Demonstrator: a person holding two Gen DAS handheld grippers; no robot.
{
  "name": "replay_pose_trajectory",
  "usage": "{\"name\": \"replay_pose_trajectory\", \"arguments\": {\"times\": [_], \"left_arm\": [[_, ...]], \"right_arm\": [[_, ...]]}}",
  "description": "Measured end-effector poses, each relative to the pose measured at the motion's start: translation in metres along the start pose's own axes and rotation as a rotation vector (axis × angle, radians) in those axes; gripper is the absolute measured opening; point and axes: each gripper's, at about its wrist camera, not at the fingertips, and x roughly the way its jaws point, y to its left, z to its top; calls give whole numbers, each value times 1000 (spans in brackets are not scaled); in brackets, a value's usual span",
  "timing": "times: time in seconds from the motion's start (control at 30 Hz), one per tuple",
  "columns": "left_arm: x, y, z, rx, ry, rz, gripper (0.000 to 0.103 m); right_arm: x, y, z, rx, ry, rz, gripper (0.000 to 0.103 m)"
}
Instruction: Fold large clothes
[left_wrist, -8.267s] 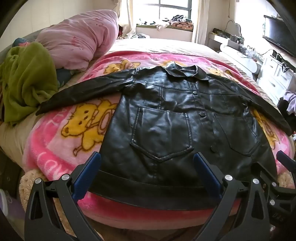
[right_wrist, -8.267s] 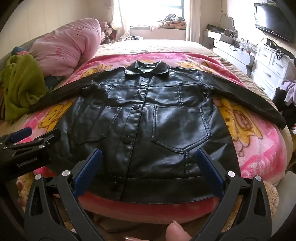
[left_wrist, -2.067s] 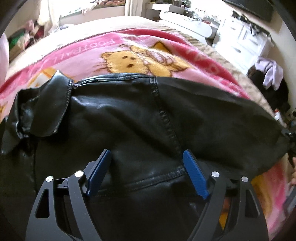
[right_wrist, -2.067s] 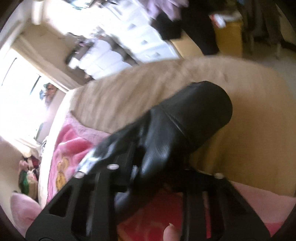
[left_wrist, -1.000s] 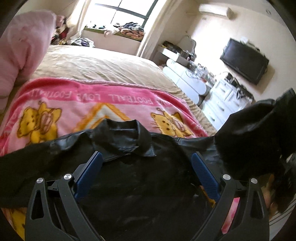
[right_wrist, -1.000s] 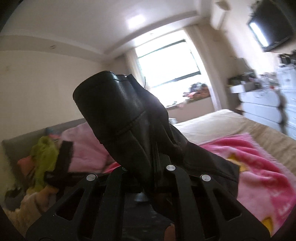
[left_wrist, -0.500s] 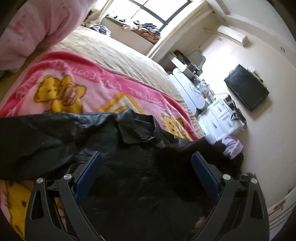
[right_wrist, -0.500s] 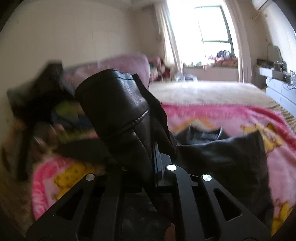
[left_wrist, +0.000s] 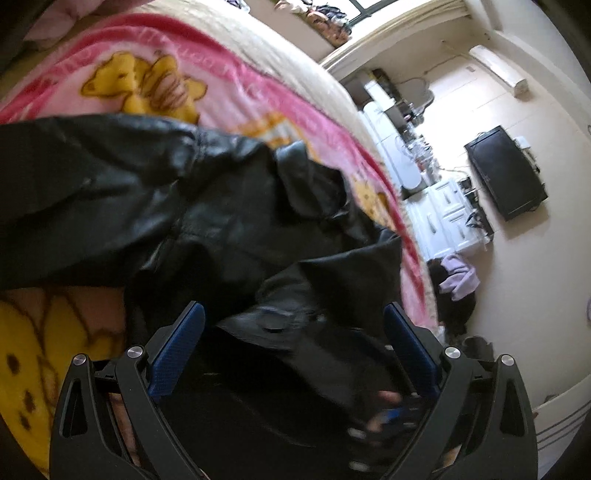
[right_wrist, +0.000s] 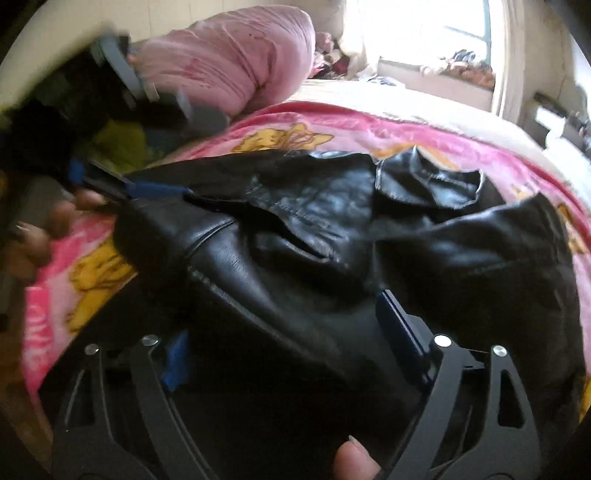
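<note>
Left tool (left_wrist: 293, 343): blue pads spread wide, nothing pinched, hovering over the black leather jacket (left_wrist: 207, 221). Same tool shows blurred at the left edge of the right wrist view (right_wrist: 129, 188), a hand (right_wrist: 44, 229) behind it, its blue pad just at the jacket's edge; contact can't be told through the blur.

Jacket lies on the pink cartoon-print blanket (left_wrist: 155, 85) on the bed. One sleeve (left_wrist: 81, 184) runs out to the left, flat on the blanket. Collar (left_wrist: 306, 177) sits crumpled near the middle. Other sleeve (right_wrist: 236, 266) is laid back across the jacket body, cuff end toward the left.

Right tool (right_wrist: 291, 343): jaws opening, pads wide apart. Folded sleeve leather bulges up between them, not pressed by either pad. A fingertip (right_wrist: 354, 461) shows at the bottom edge of that view.

Left background in the right wrist view: pink bedding bundle (right_wrist: 229, 59), green cloth (right_wrist: 118, 144) below it. Centre right: bright window (right_wrist: 424, 33).

Right side of the left wrist view: white drawer unit (left_wrist: 447, 218), wall TV (left_wrist: 506, 171), lilac garment (left_wrist: 460, 277) heaped on dark stuff by the bed.
</note>
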Motion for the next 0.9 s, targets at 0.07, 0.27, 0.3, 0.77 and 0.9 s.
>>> {"name": "replay_pose_trajectory", "arguments": {"times": [0.07, 0.27, 0.3, 0.77, 0.9], "left_arm": [[5, 4, -5, 9, 24, 34, 96], [27, 13, -23, 5, 90, 70, 90], [30, 13, -25, 11, 91, 101, 87], [38, -11, -31, 188, 21, 296, 34], [10, -7, -30, 177, -28, 314, 70]], "right_arm": [[-10, -4, -7, 17, 18, 22, 94], [-58, -30, -21, 80, -32, 48, 94], [-64, -40, -21, 102, -40, 16, 94], [-79, -186, 6, 516, -108, -208, 94], [-62, -220, 15, 601, -48, -238, 94]]}}
